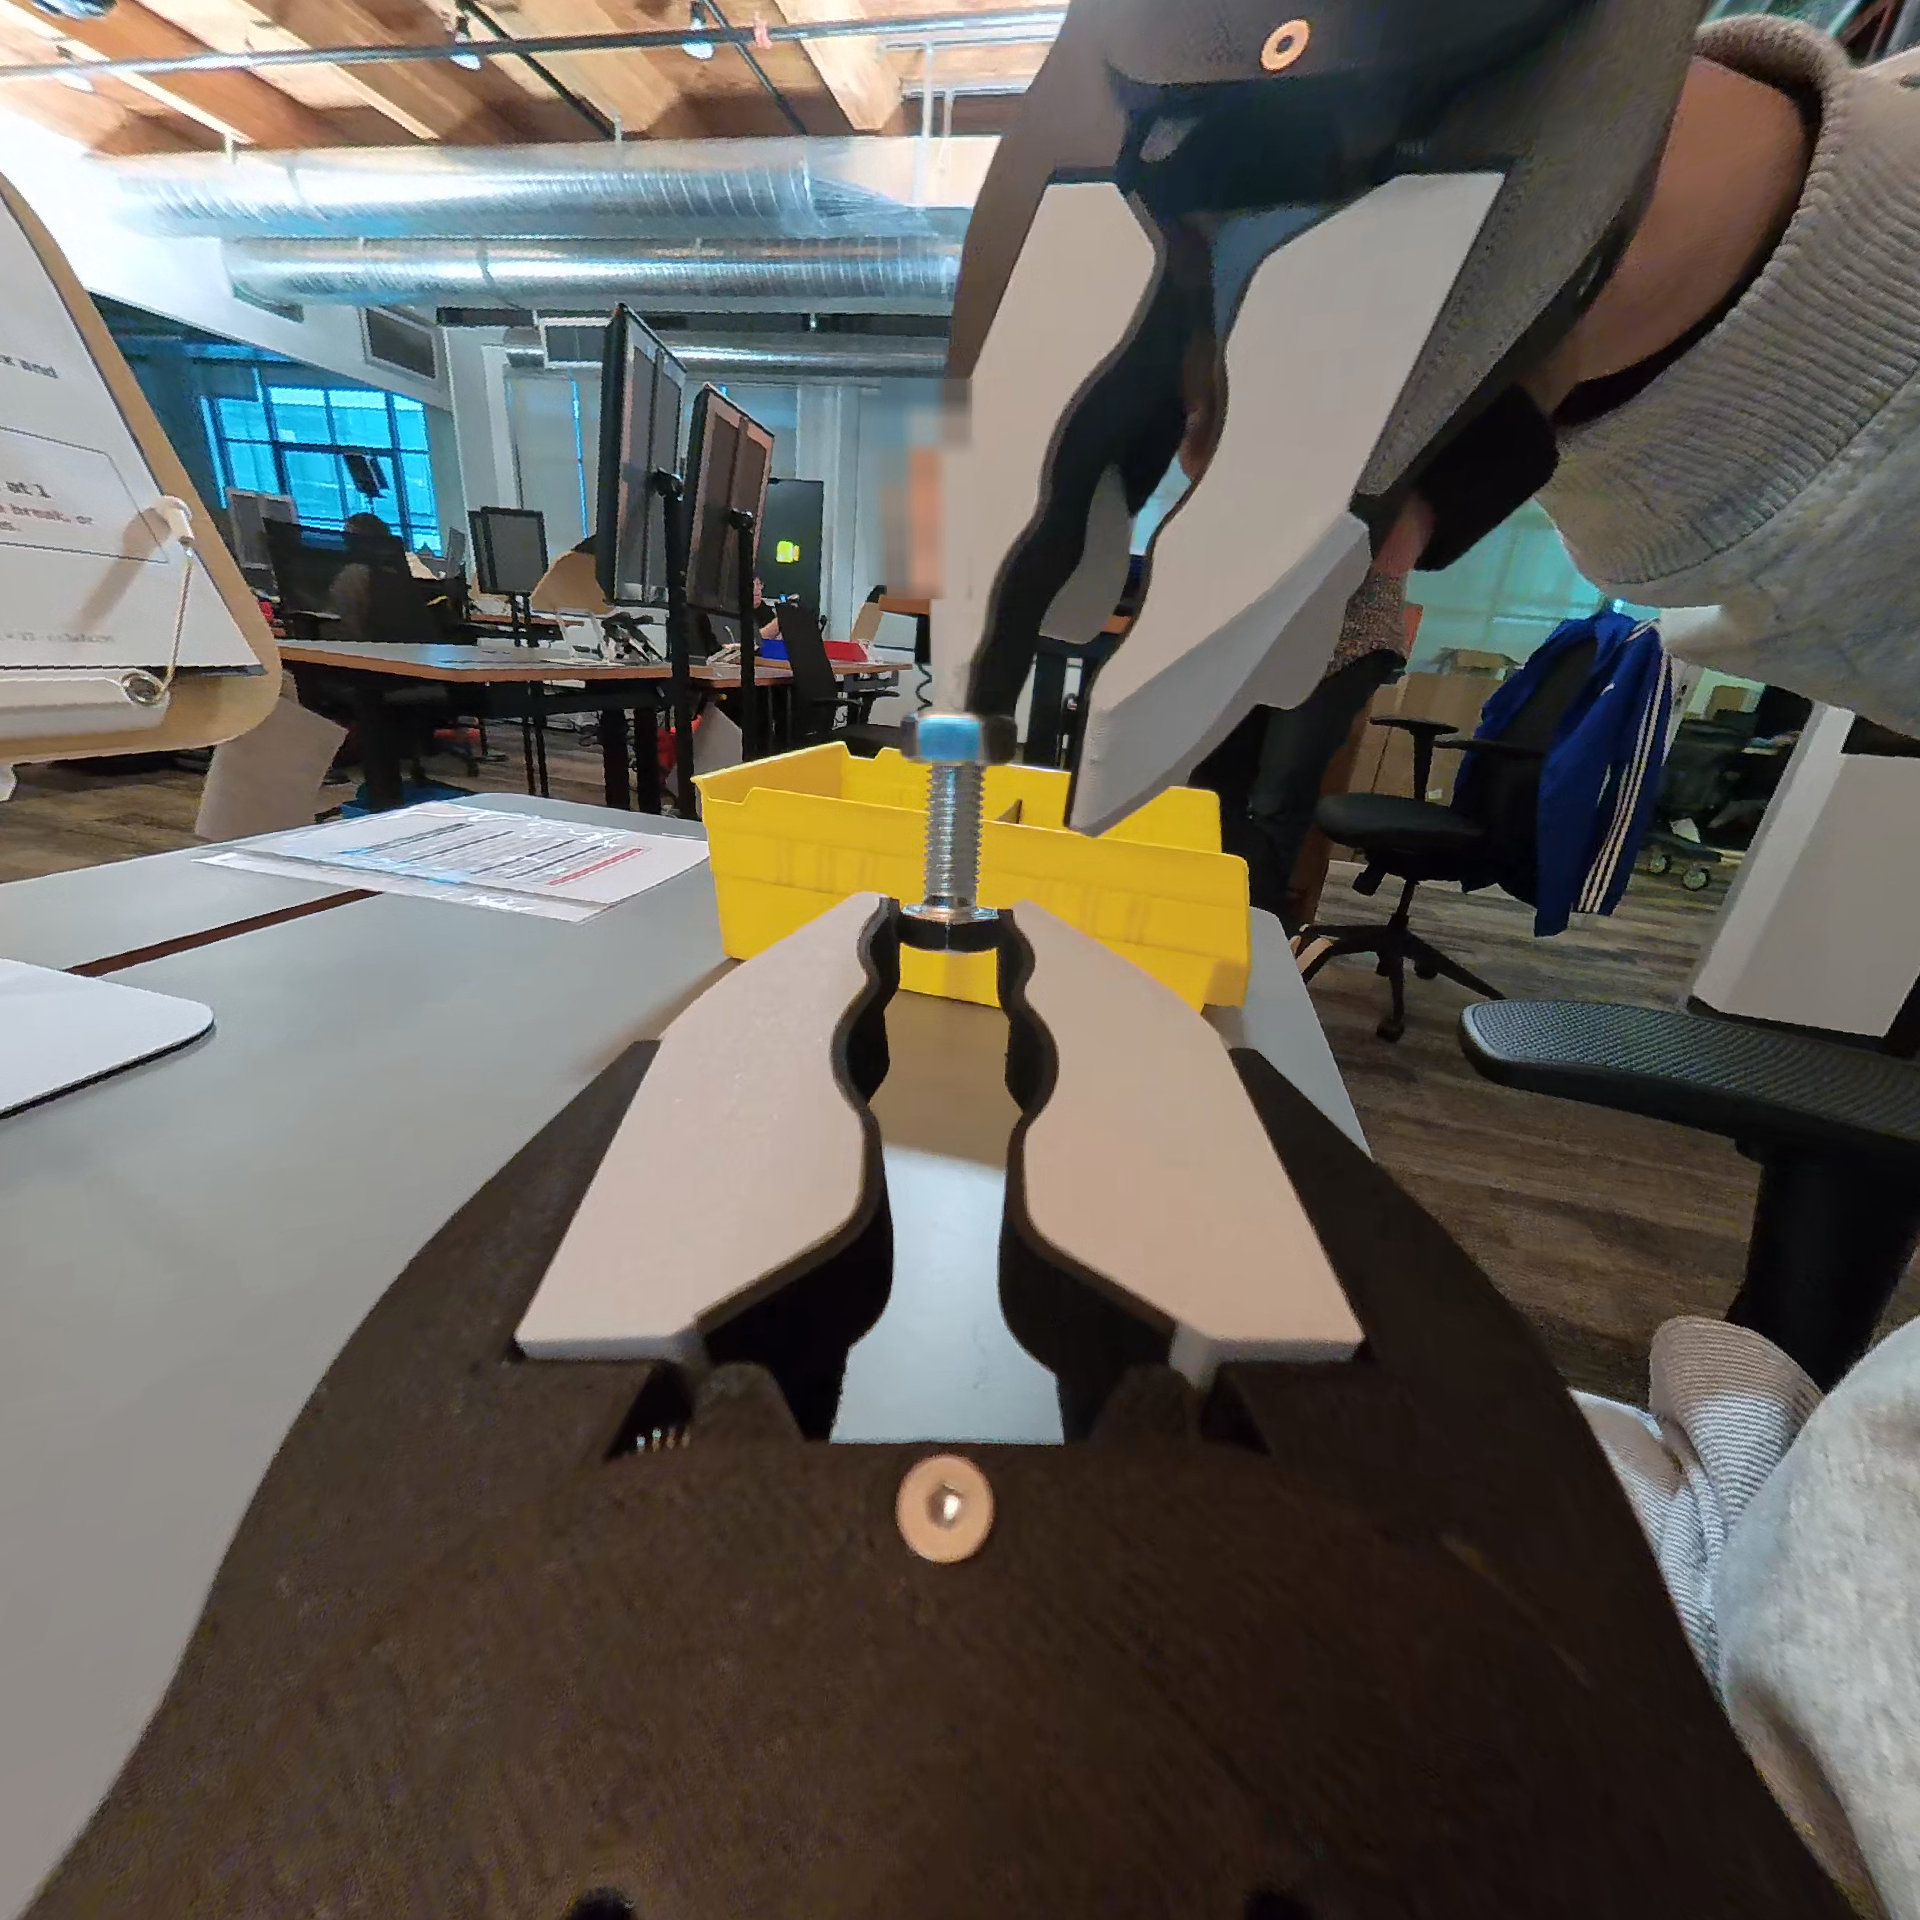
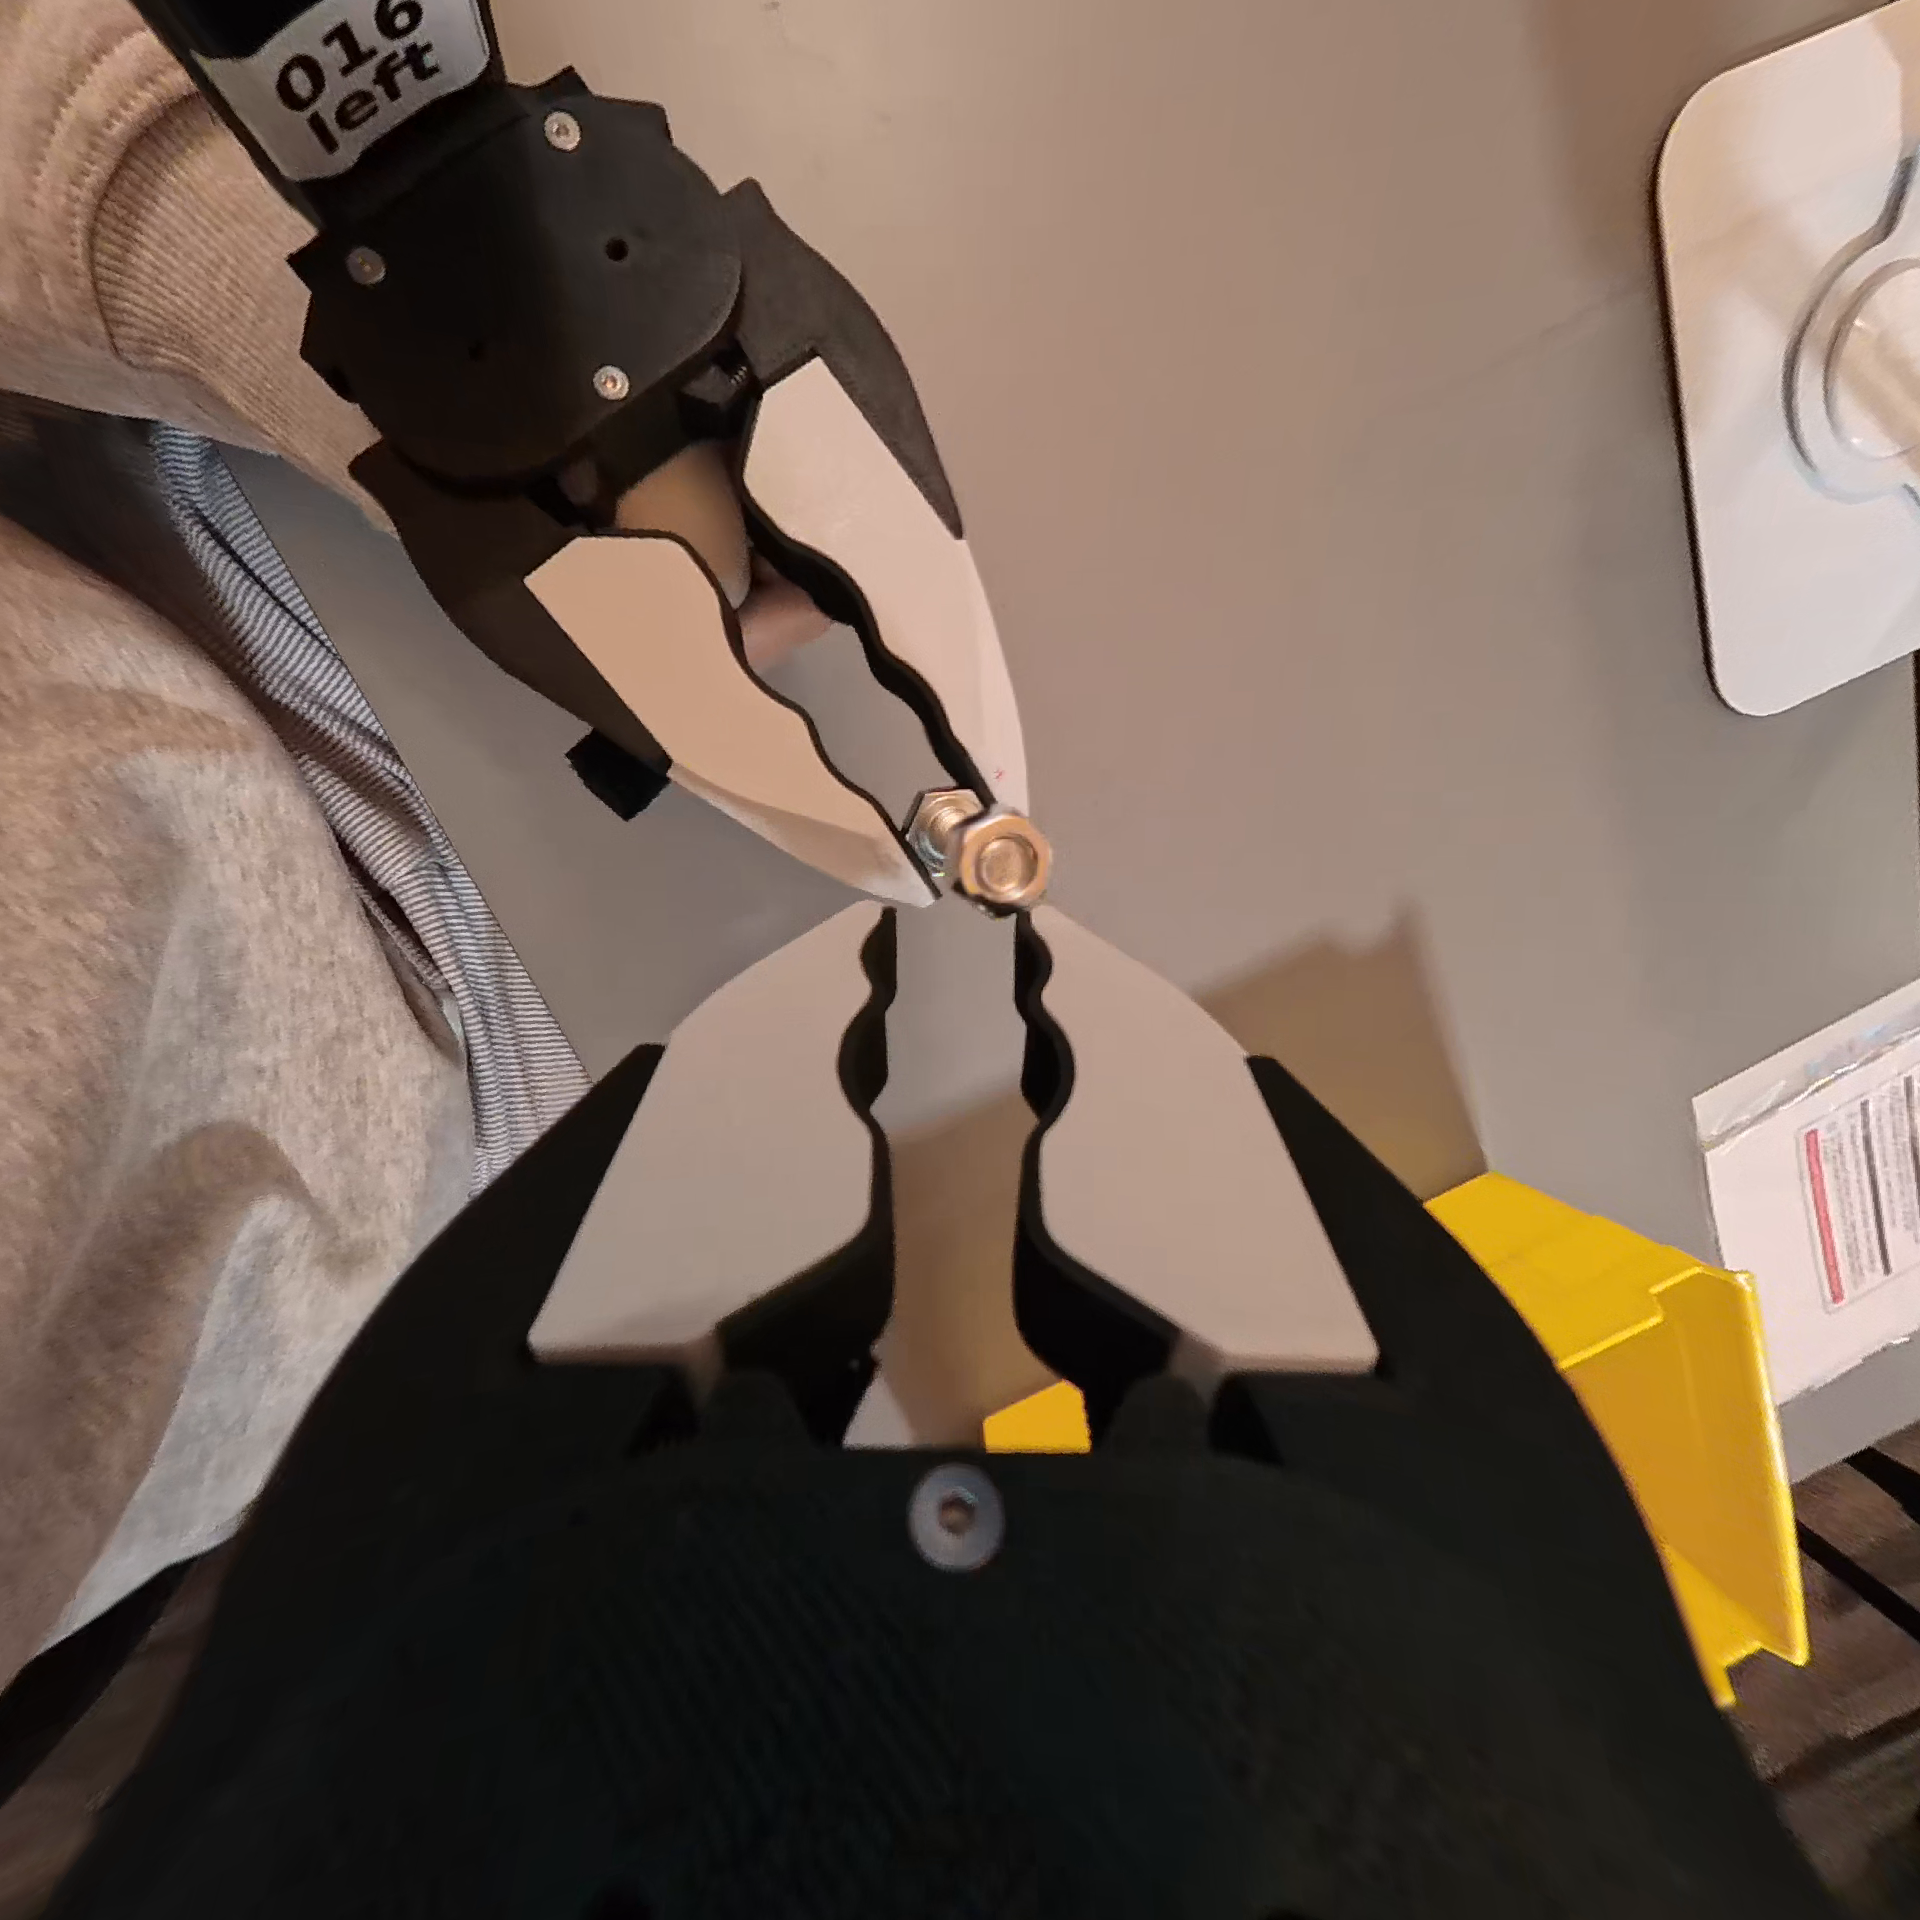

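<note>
Left claw (image 1: 948,920) clamped on upright bolt (image 1: 950,831) — right claw (image 2: 948,914) parted, touching its nut (image 1: 953,736).

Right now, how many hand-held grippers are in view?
2. The left hand-held gripper, bottom centre of the left wrist view, is shut on the lower end of an upright bolt. The right hand-held gripper hangs at upper right, jaws open at the nut on top.

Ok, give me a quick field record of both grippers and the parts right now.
left gripper: shut on the lower end of the bolt, held upright
nut: blue insert, at the top of the bolt
right gripper: open, above, one fingertip at the nut, the other clear
behind: yellow bin on grey table
</note>
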The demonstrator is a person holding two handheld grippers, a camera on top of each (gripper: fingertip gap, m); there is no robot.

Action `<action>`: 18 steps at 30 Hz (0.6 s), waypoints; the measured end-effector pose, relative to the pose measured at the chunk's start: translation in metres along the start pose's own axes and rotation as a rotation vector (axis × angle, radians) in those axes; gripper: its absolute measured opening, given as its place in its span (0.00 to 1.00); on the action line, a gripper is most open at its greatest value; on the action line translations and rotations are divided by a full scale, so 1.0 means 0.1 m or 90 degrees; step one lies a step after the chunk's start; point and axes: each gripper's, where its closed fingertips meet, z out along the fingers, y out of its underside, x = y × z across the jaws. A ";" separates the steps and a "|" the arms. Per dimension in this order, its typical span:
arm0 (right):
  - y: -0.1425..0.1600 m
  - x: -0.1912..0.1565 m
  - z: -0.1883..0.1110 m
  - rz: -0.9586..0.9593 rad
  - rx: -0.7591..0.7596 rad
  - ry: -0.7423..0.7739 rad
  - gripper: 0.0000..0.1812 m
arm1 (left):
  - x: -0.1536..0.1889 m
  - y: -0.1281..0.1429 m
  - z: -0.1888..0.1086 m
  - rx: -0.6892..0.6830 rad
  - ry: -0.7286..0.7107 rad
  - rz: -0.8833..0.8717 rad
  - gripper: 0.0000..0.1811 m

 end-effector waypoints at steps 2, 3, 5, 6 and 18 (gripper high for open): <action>-0.01 0.01 0.00 0.003 0.004 0.001 0.12 | 0.01 0.00 0.00 -0.002 0.004 0.002 0.10; -0.02 0.02 0.00 0.003 0.007 0.002 0.13 | 0.02 0.00 0.00 -0.002 0.005 0.004 0.10; -0.06 0.01 -0.01 0.004 0.015 -0.001 0.13 | 0.04 0.02 0.01 -0.007 0.011 0.009 0.10; -0.08 0.01 -0.02 0.004 0.020 -0.004 0.13 | 0.06 0.03 0.02 -0.011 0.014 0.013 0.10; -0.15 0.00 -0.02 -0.039 0.021 0.009 0.08 | 0.10 0.02 0.01 -0.007 0.028 0.014 0.10</action>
